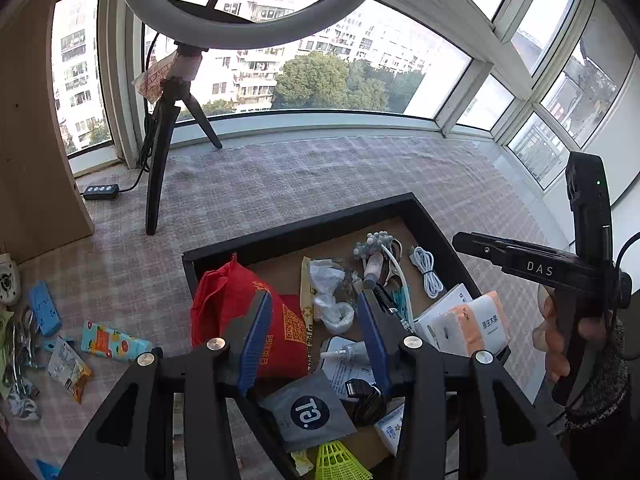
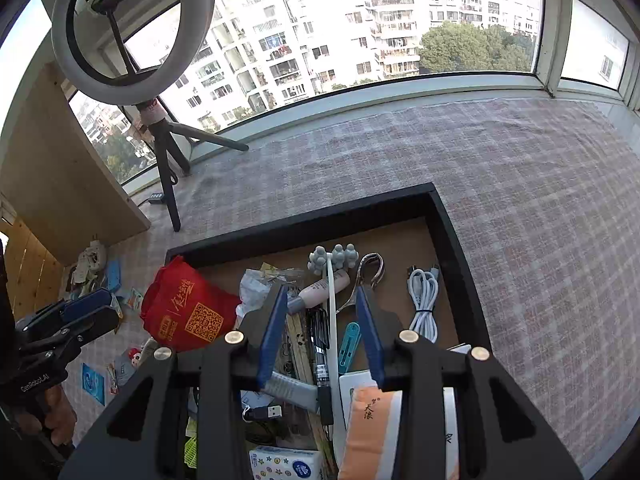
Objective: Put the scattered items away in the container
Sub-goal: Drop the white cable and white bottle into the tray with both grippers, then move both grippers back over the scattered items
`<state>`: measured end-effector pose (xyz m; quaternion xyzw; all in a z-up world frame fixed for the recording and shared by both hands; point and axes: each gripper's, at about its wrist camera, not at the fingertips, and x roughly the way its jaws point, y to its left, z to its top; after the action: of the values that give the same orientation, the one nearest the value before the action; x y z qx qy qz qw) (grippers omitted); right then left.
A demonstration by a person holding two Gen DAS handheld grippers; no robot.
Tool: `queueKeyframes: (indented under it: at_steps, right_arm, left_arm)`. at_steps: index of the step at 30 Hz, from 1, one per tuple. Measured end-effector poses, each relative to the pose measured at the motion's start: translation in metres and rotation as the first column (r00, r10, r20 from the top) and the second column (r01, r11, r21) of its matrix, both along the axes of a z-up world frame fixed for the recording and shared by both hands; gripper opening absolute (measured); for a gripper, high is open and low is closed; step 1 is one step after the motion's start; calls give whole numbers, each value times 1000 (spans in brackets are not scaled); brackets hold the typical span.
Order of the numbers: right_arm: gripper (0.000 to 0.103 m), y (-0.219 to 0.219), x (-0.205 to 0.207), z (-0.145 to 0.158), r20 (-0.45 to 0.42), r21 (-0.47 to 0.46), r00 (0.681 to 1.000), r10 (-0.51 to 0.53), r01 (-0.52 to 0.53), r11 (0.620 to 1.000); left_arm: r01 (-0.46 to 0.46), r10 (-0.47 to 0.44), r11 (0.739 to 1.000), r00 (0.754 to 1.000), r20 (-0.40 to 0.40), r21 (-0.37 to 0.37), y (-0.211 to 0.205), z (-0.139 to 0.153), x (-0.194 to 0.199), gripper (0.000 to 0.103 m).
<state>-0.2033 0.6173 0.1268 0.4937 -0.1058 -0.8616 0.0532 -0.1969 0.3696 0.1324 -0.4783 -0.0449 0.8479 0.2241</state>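
Note:
A black-rimmed box (image 1: 304, 228) with a brown floor holds several items: a red cloth bag (image 1: 240, 312), a white cable (image 1: 426, 270), a tissue pack (image 1: 472, 326), a grey pouch (image 1: 308, 412). My left gripper (image 1: 316, 308) is open and empty above the box. My right gripper (image 2: 322, 300) is open and empty above the same box (image 2: 448, 216), over pens and a white massager (image 2: 332, 300). Scattered items lie on the checked cloth left of the box: a colourful tube (image 1: 114, 342), a snack packet (image 1: 68, 370), a blue item (image 1: 44, 308).
A ring light on a black tripod (image 1: 158, 168) stands behind the box to the left. A power strip (image 1: 100, 192) lies near a wooden panel (image 1: 36, 152). Windows run along the back. The right gripper's body (image 1: 588, 264) shows at the right of the left wrist view.

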Motion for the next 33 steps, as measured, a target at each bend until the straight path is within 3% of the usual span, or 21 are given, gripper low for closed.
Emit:
queueKeyframes:
  at_steps: [9,17,23,33]
  right_arm:
    - [36,-80,-8,1,0,-35,979,206,-206,978]
    - [36,-170,0,-12,43,-53,913,406,-404,913]
    - [36,-226,12,-34,93,-68,860,502,-498,864]
    - [36,-292,40,-68,168,-111,763,624,-615,781]
  left_arm:
    - [-145,146,988,989,10,-49,-111,-7,26,41]
    - [-280,289,953,955,71,-116,-208,-37,63,41]
    - [-302,318,945,938,136,-128,-226,-69,86,41]
    - [-316,337,940,916,217,-128,-220,-113,119,43]
